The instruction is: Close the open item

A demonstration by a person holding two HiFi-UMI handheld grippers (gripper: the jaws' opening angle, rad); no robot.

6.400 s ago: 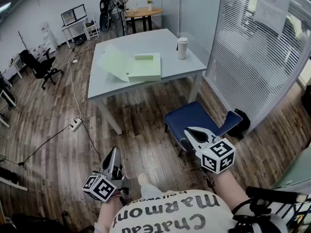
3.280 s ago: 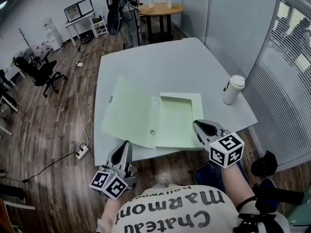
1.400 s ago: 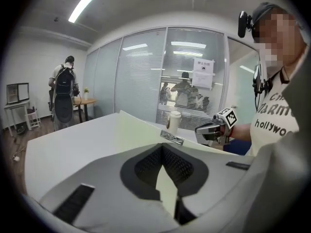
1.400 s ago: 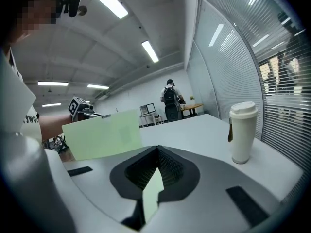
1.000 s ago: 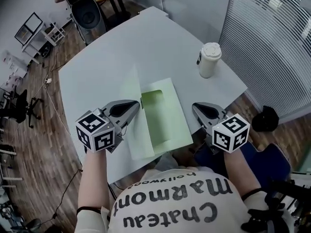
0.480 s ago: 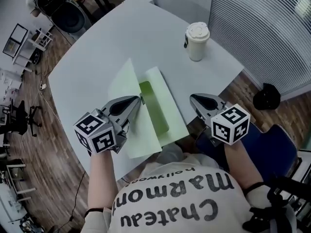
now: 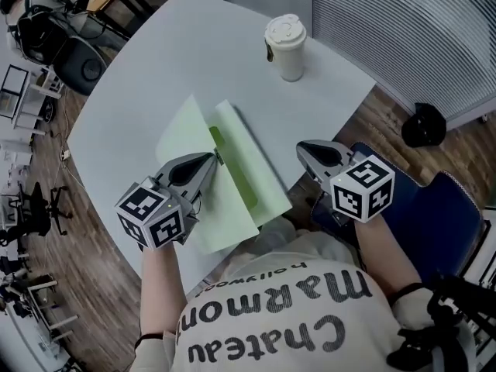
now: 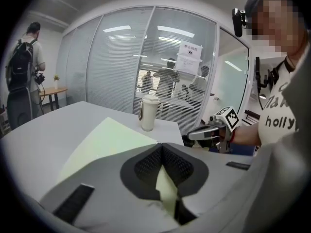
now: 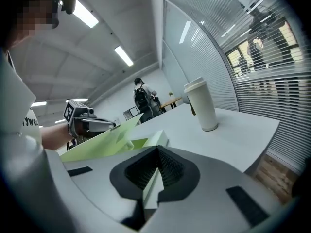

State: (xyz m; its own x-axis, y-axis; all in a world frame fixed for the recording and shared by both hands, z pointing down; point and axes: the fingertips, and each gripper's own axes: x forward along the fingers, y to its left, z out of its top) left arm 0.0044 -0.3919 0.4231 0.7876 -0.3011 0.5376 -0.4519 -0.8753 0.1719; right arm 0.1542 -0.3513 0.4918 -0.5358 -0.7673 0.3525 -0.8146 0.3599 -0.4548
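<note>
Left claw on folder cover's raised edge; right claw apart.

I see the folder on the table at its near edge, left cover tilted up toward the right half. Left gripper is at that cover's far edge, with the sheet between its jaws. Right gripper is right of the folder and apart from it, off the table, above the chair. Lidded cup stands behind the folder, near the table's right edge.
</note>
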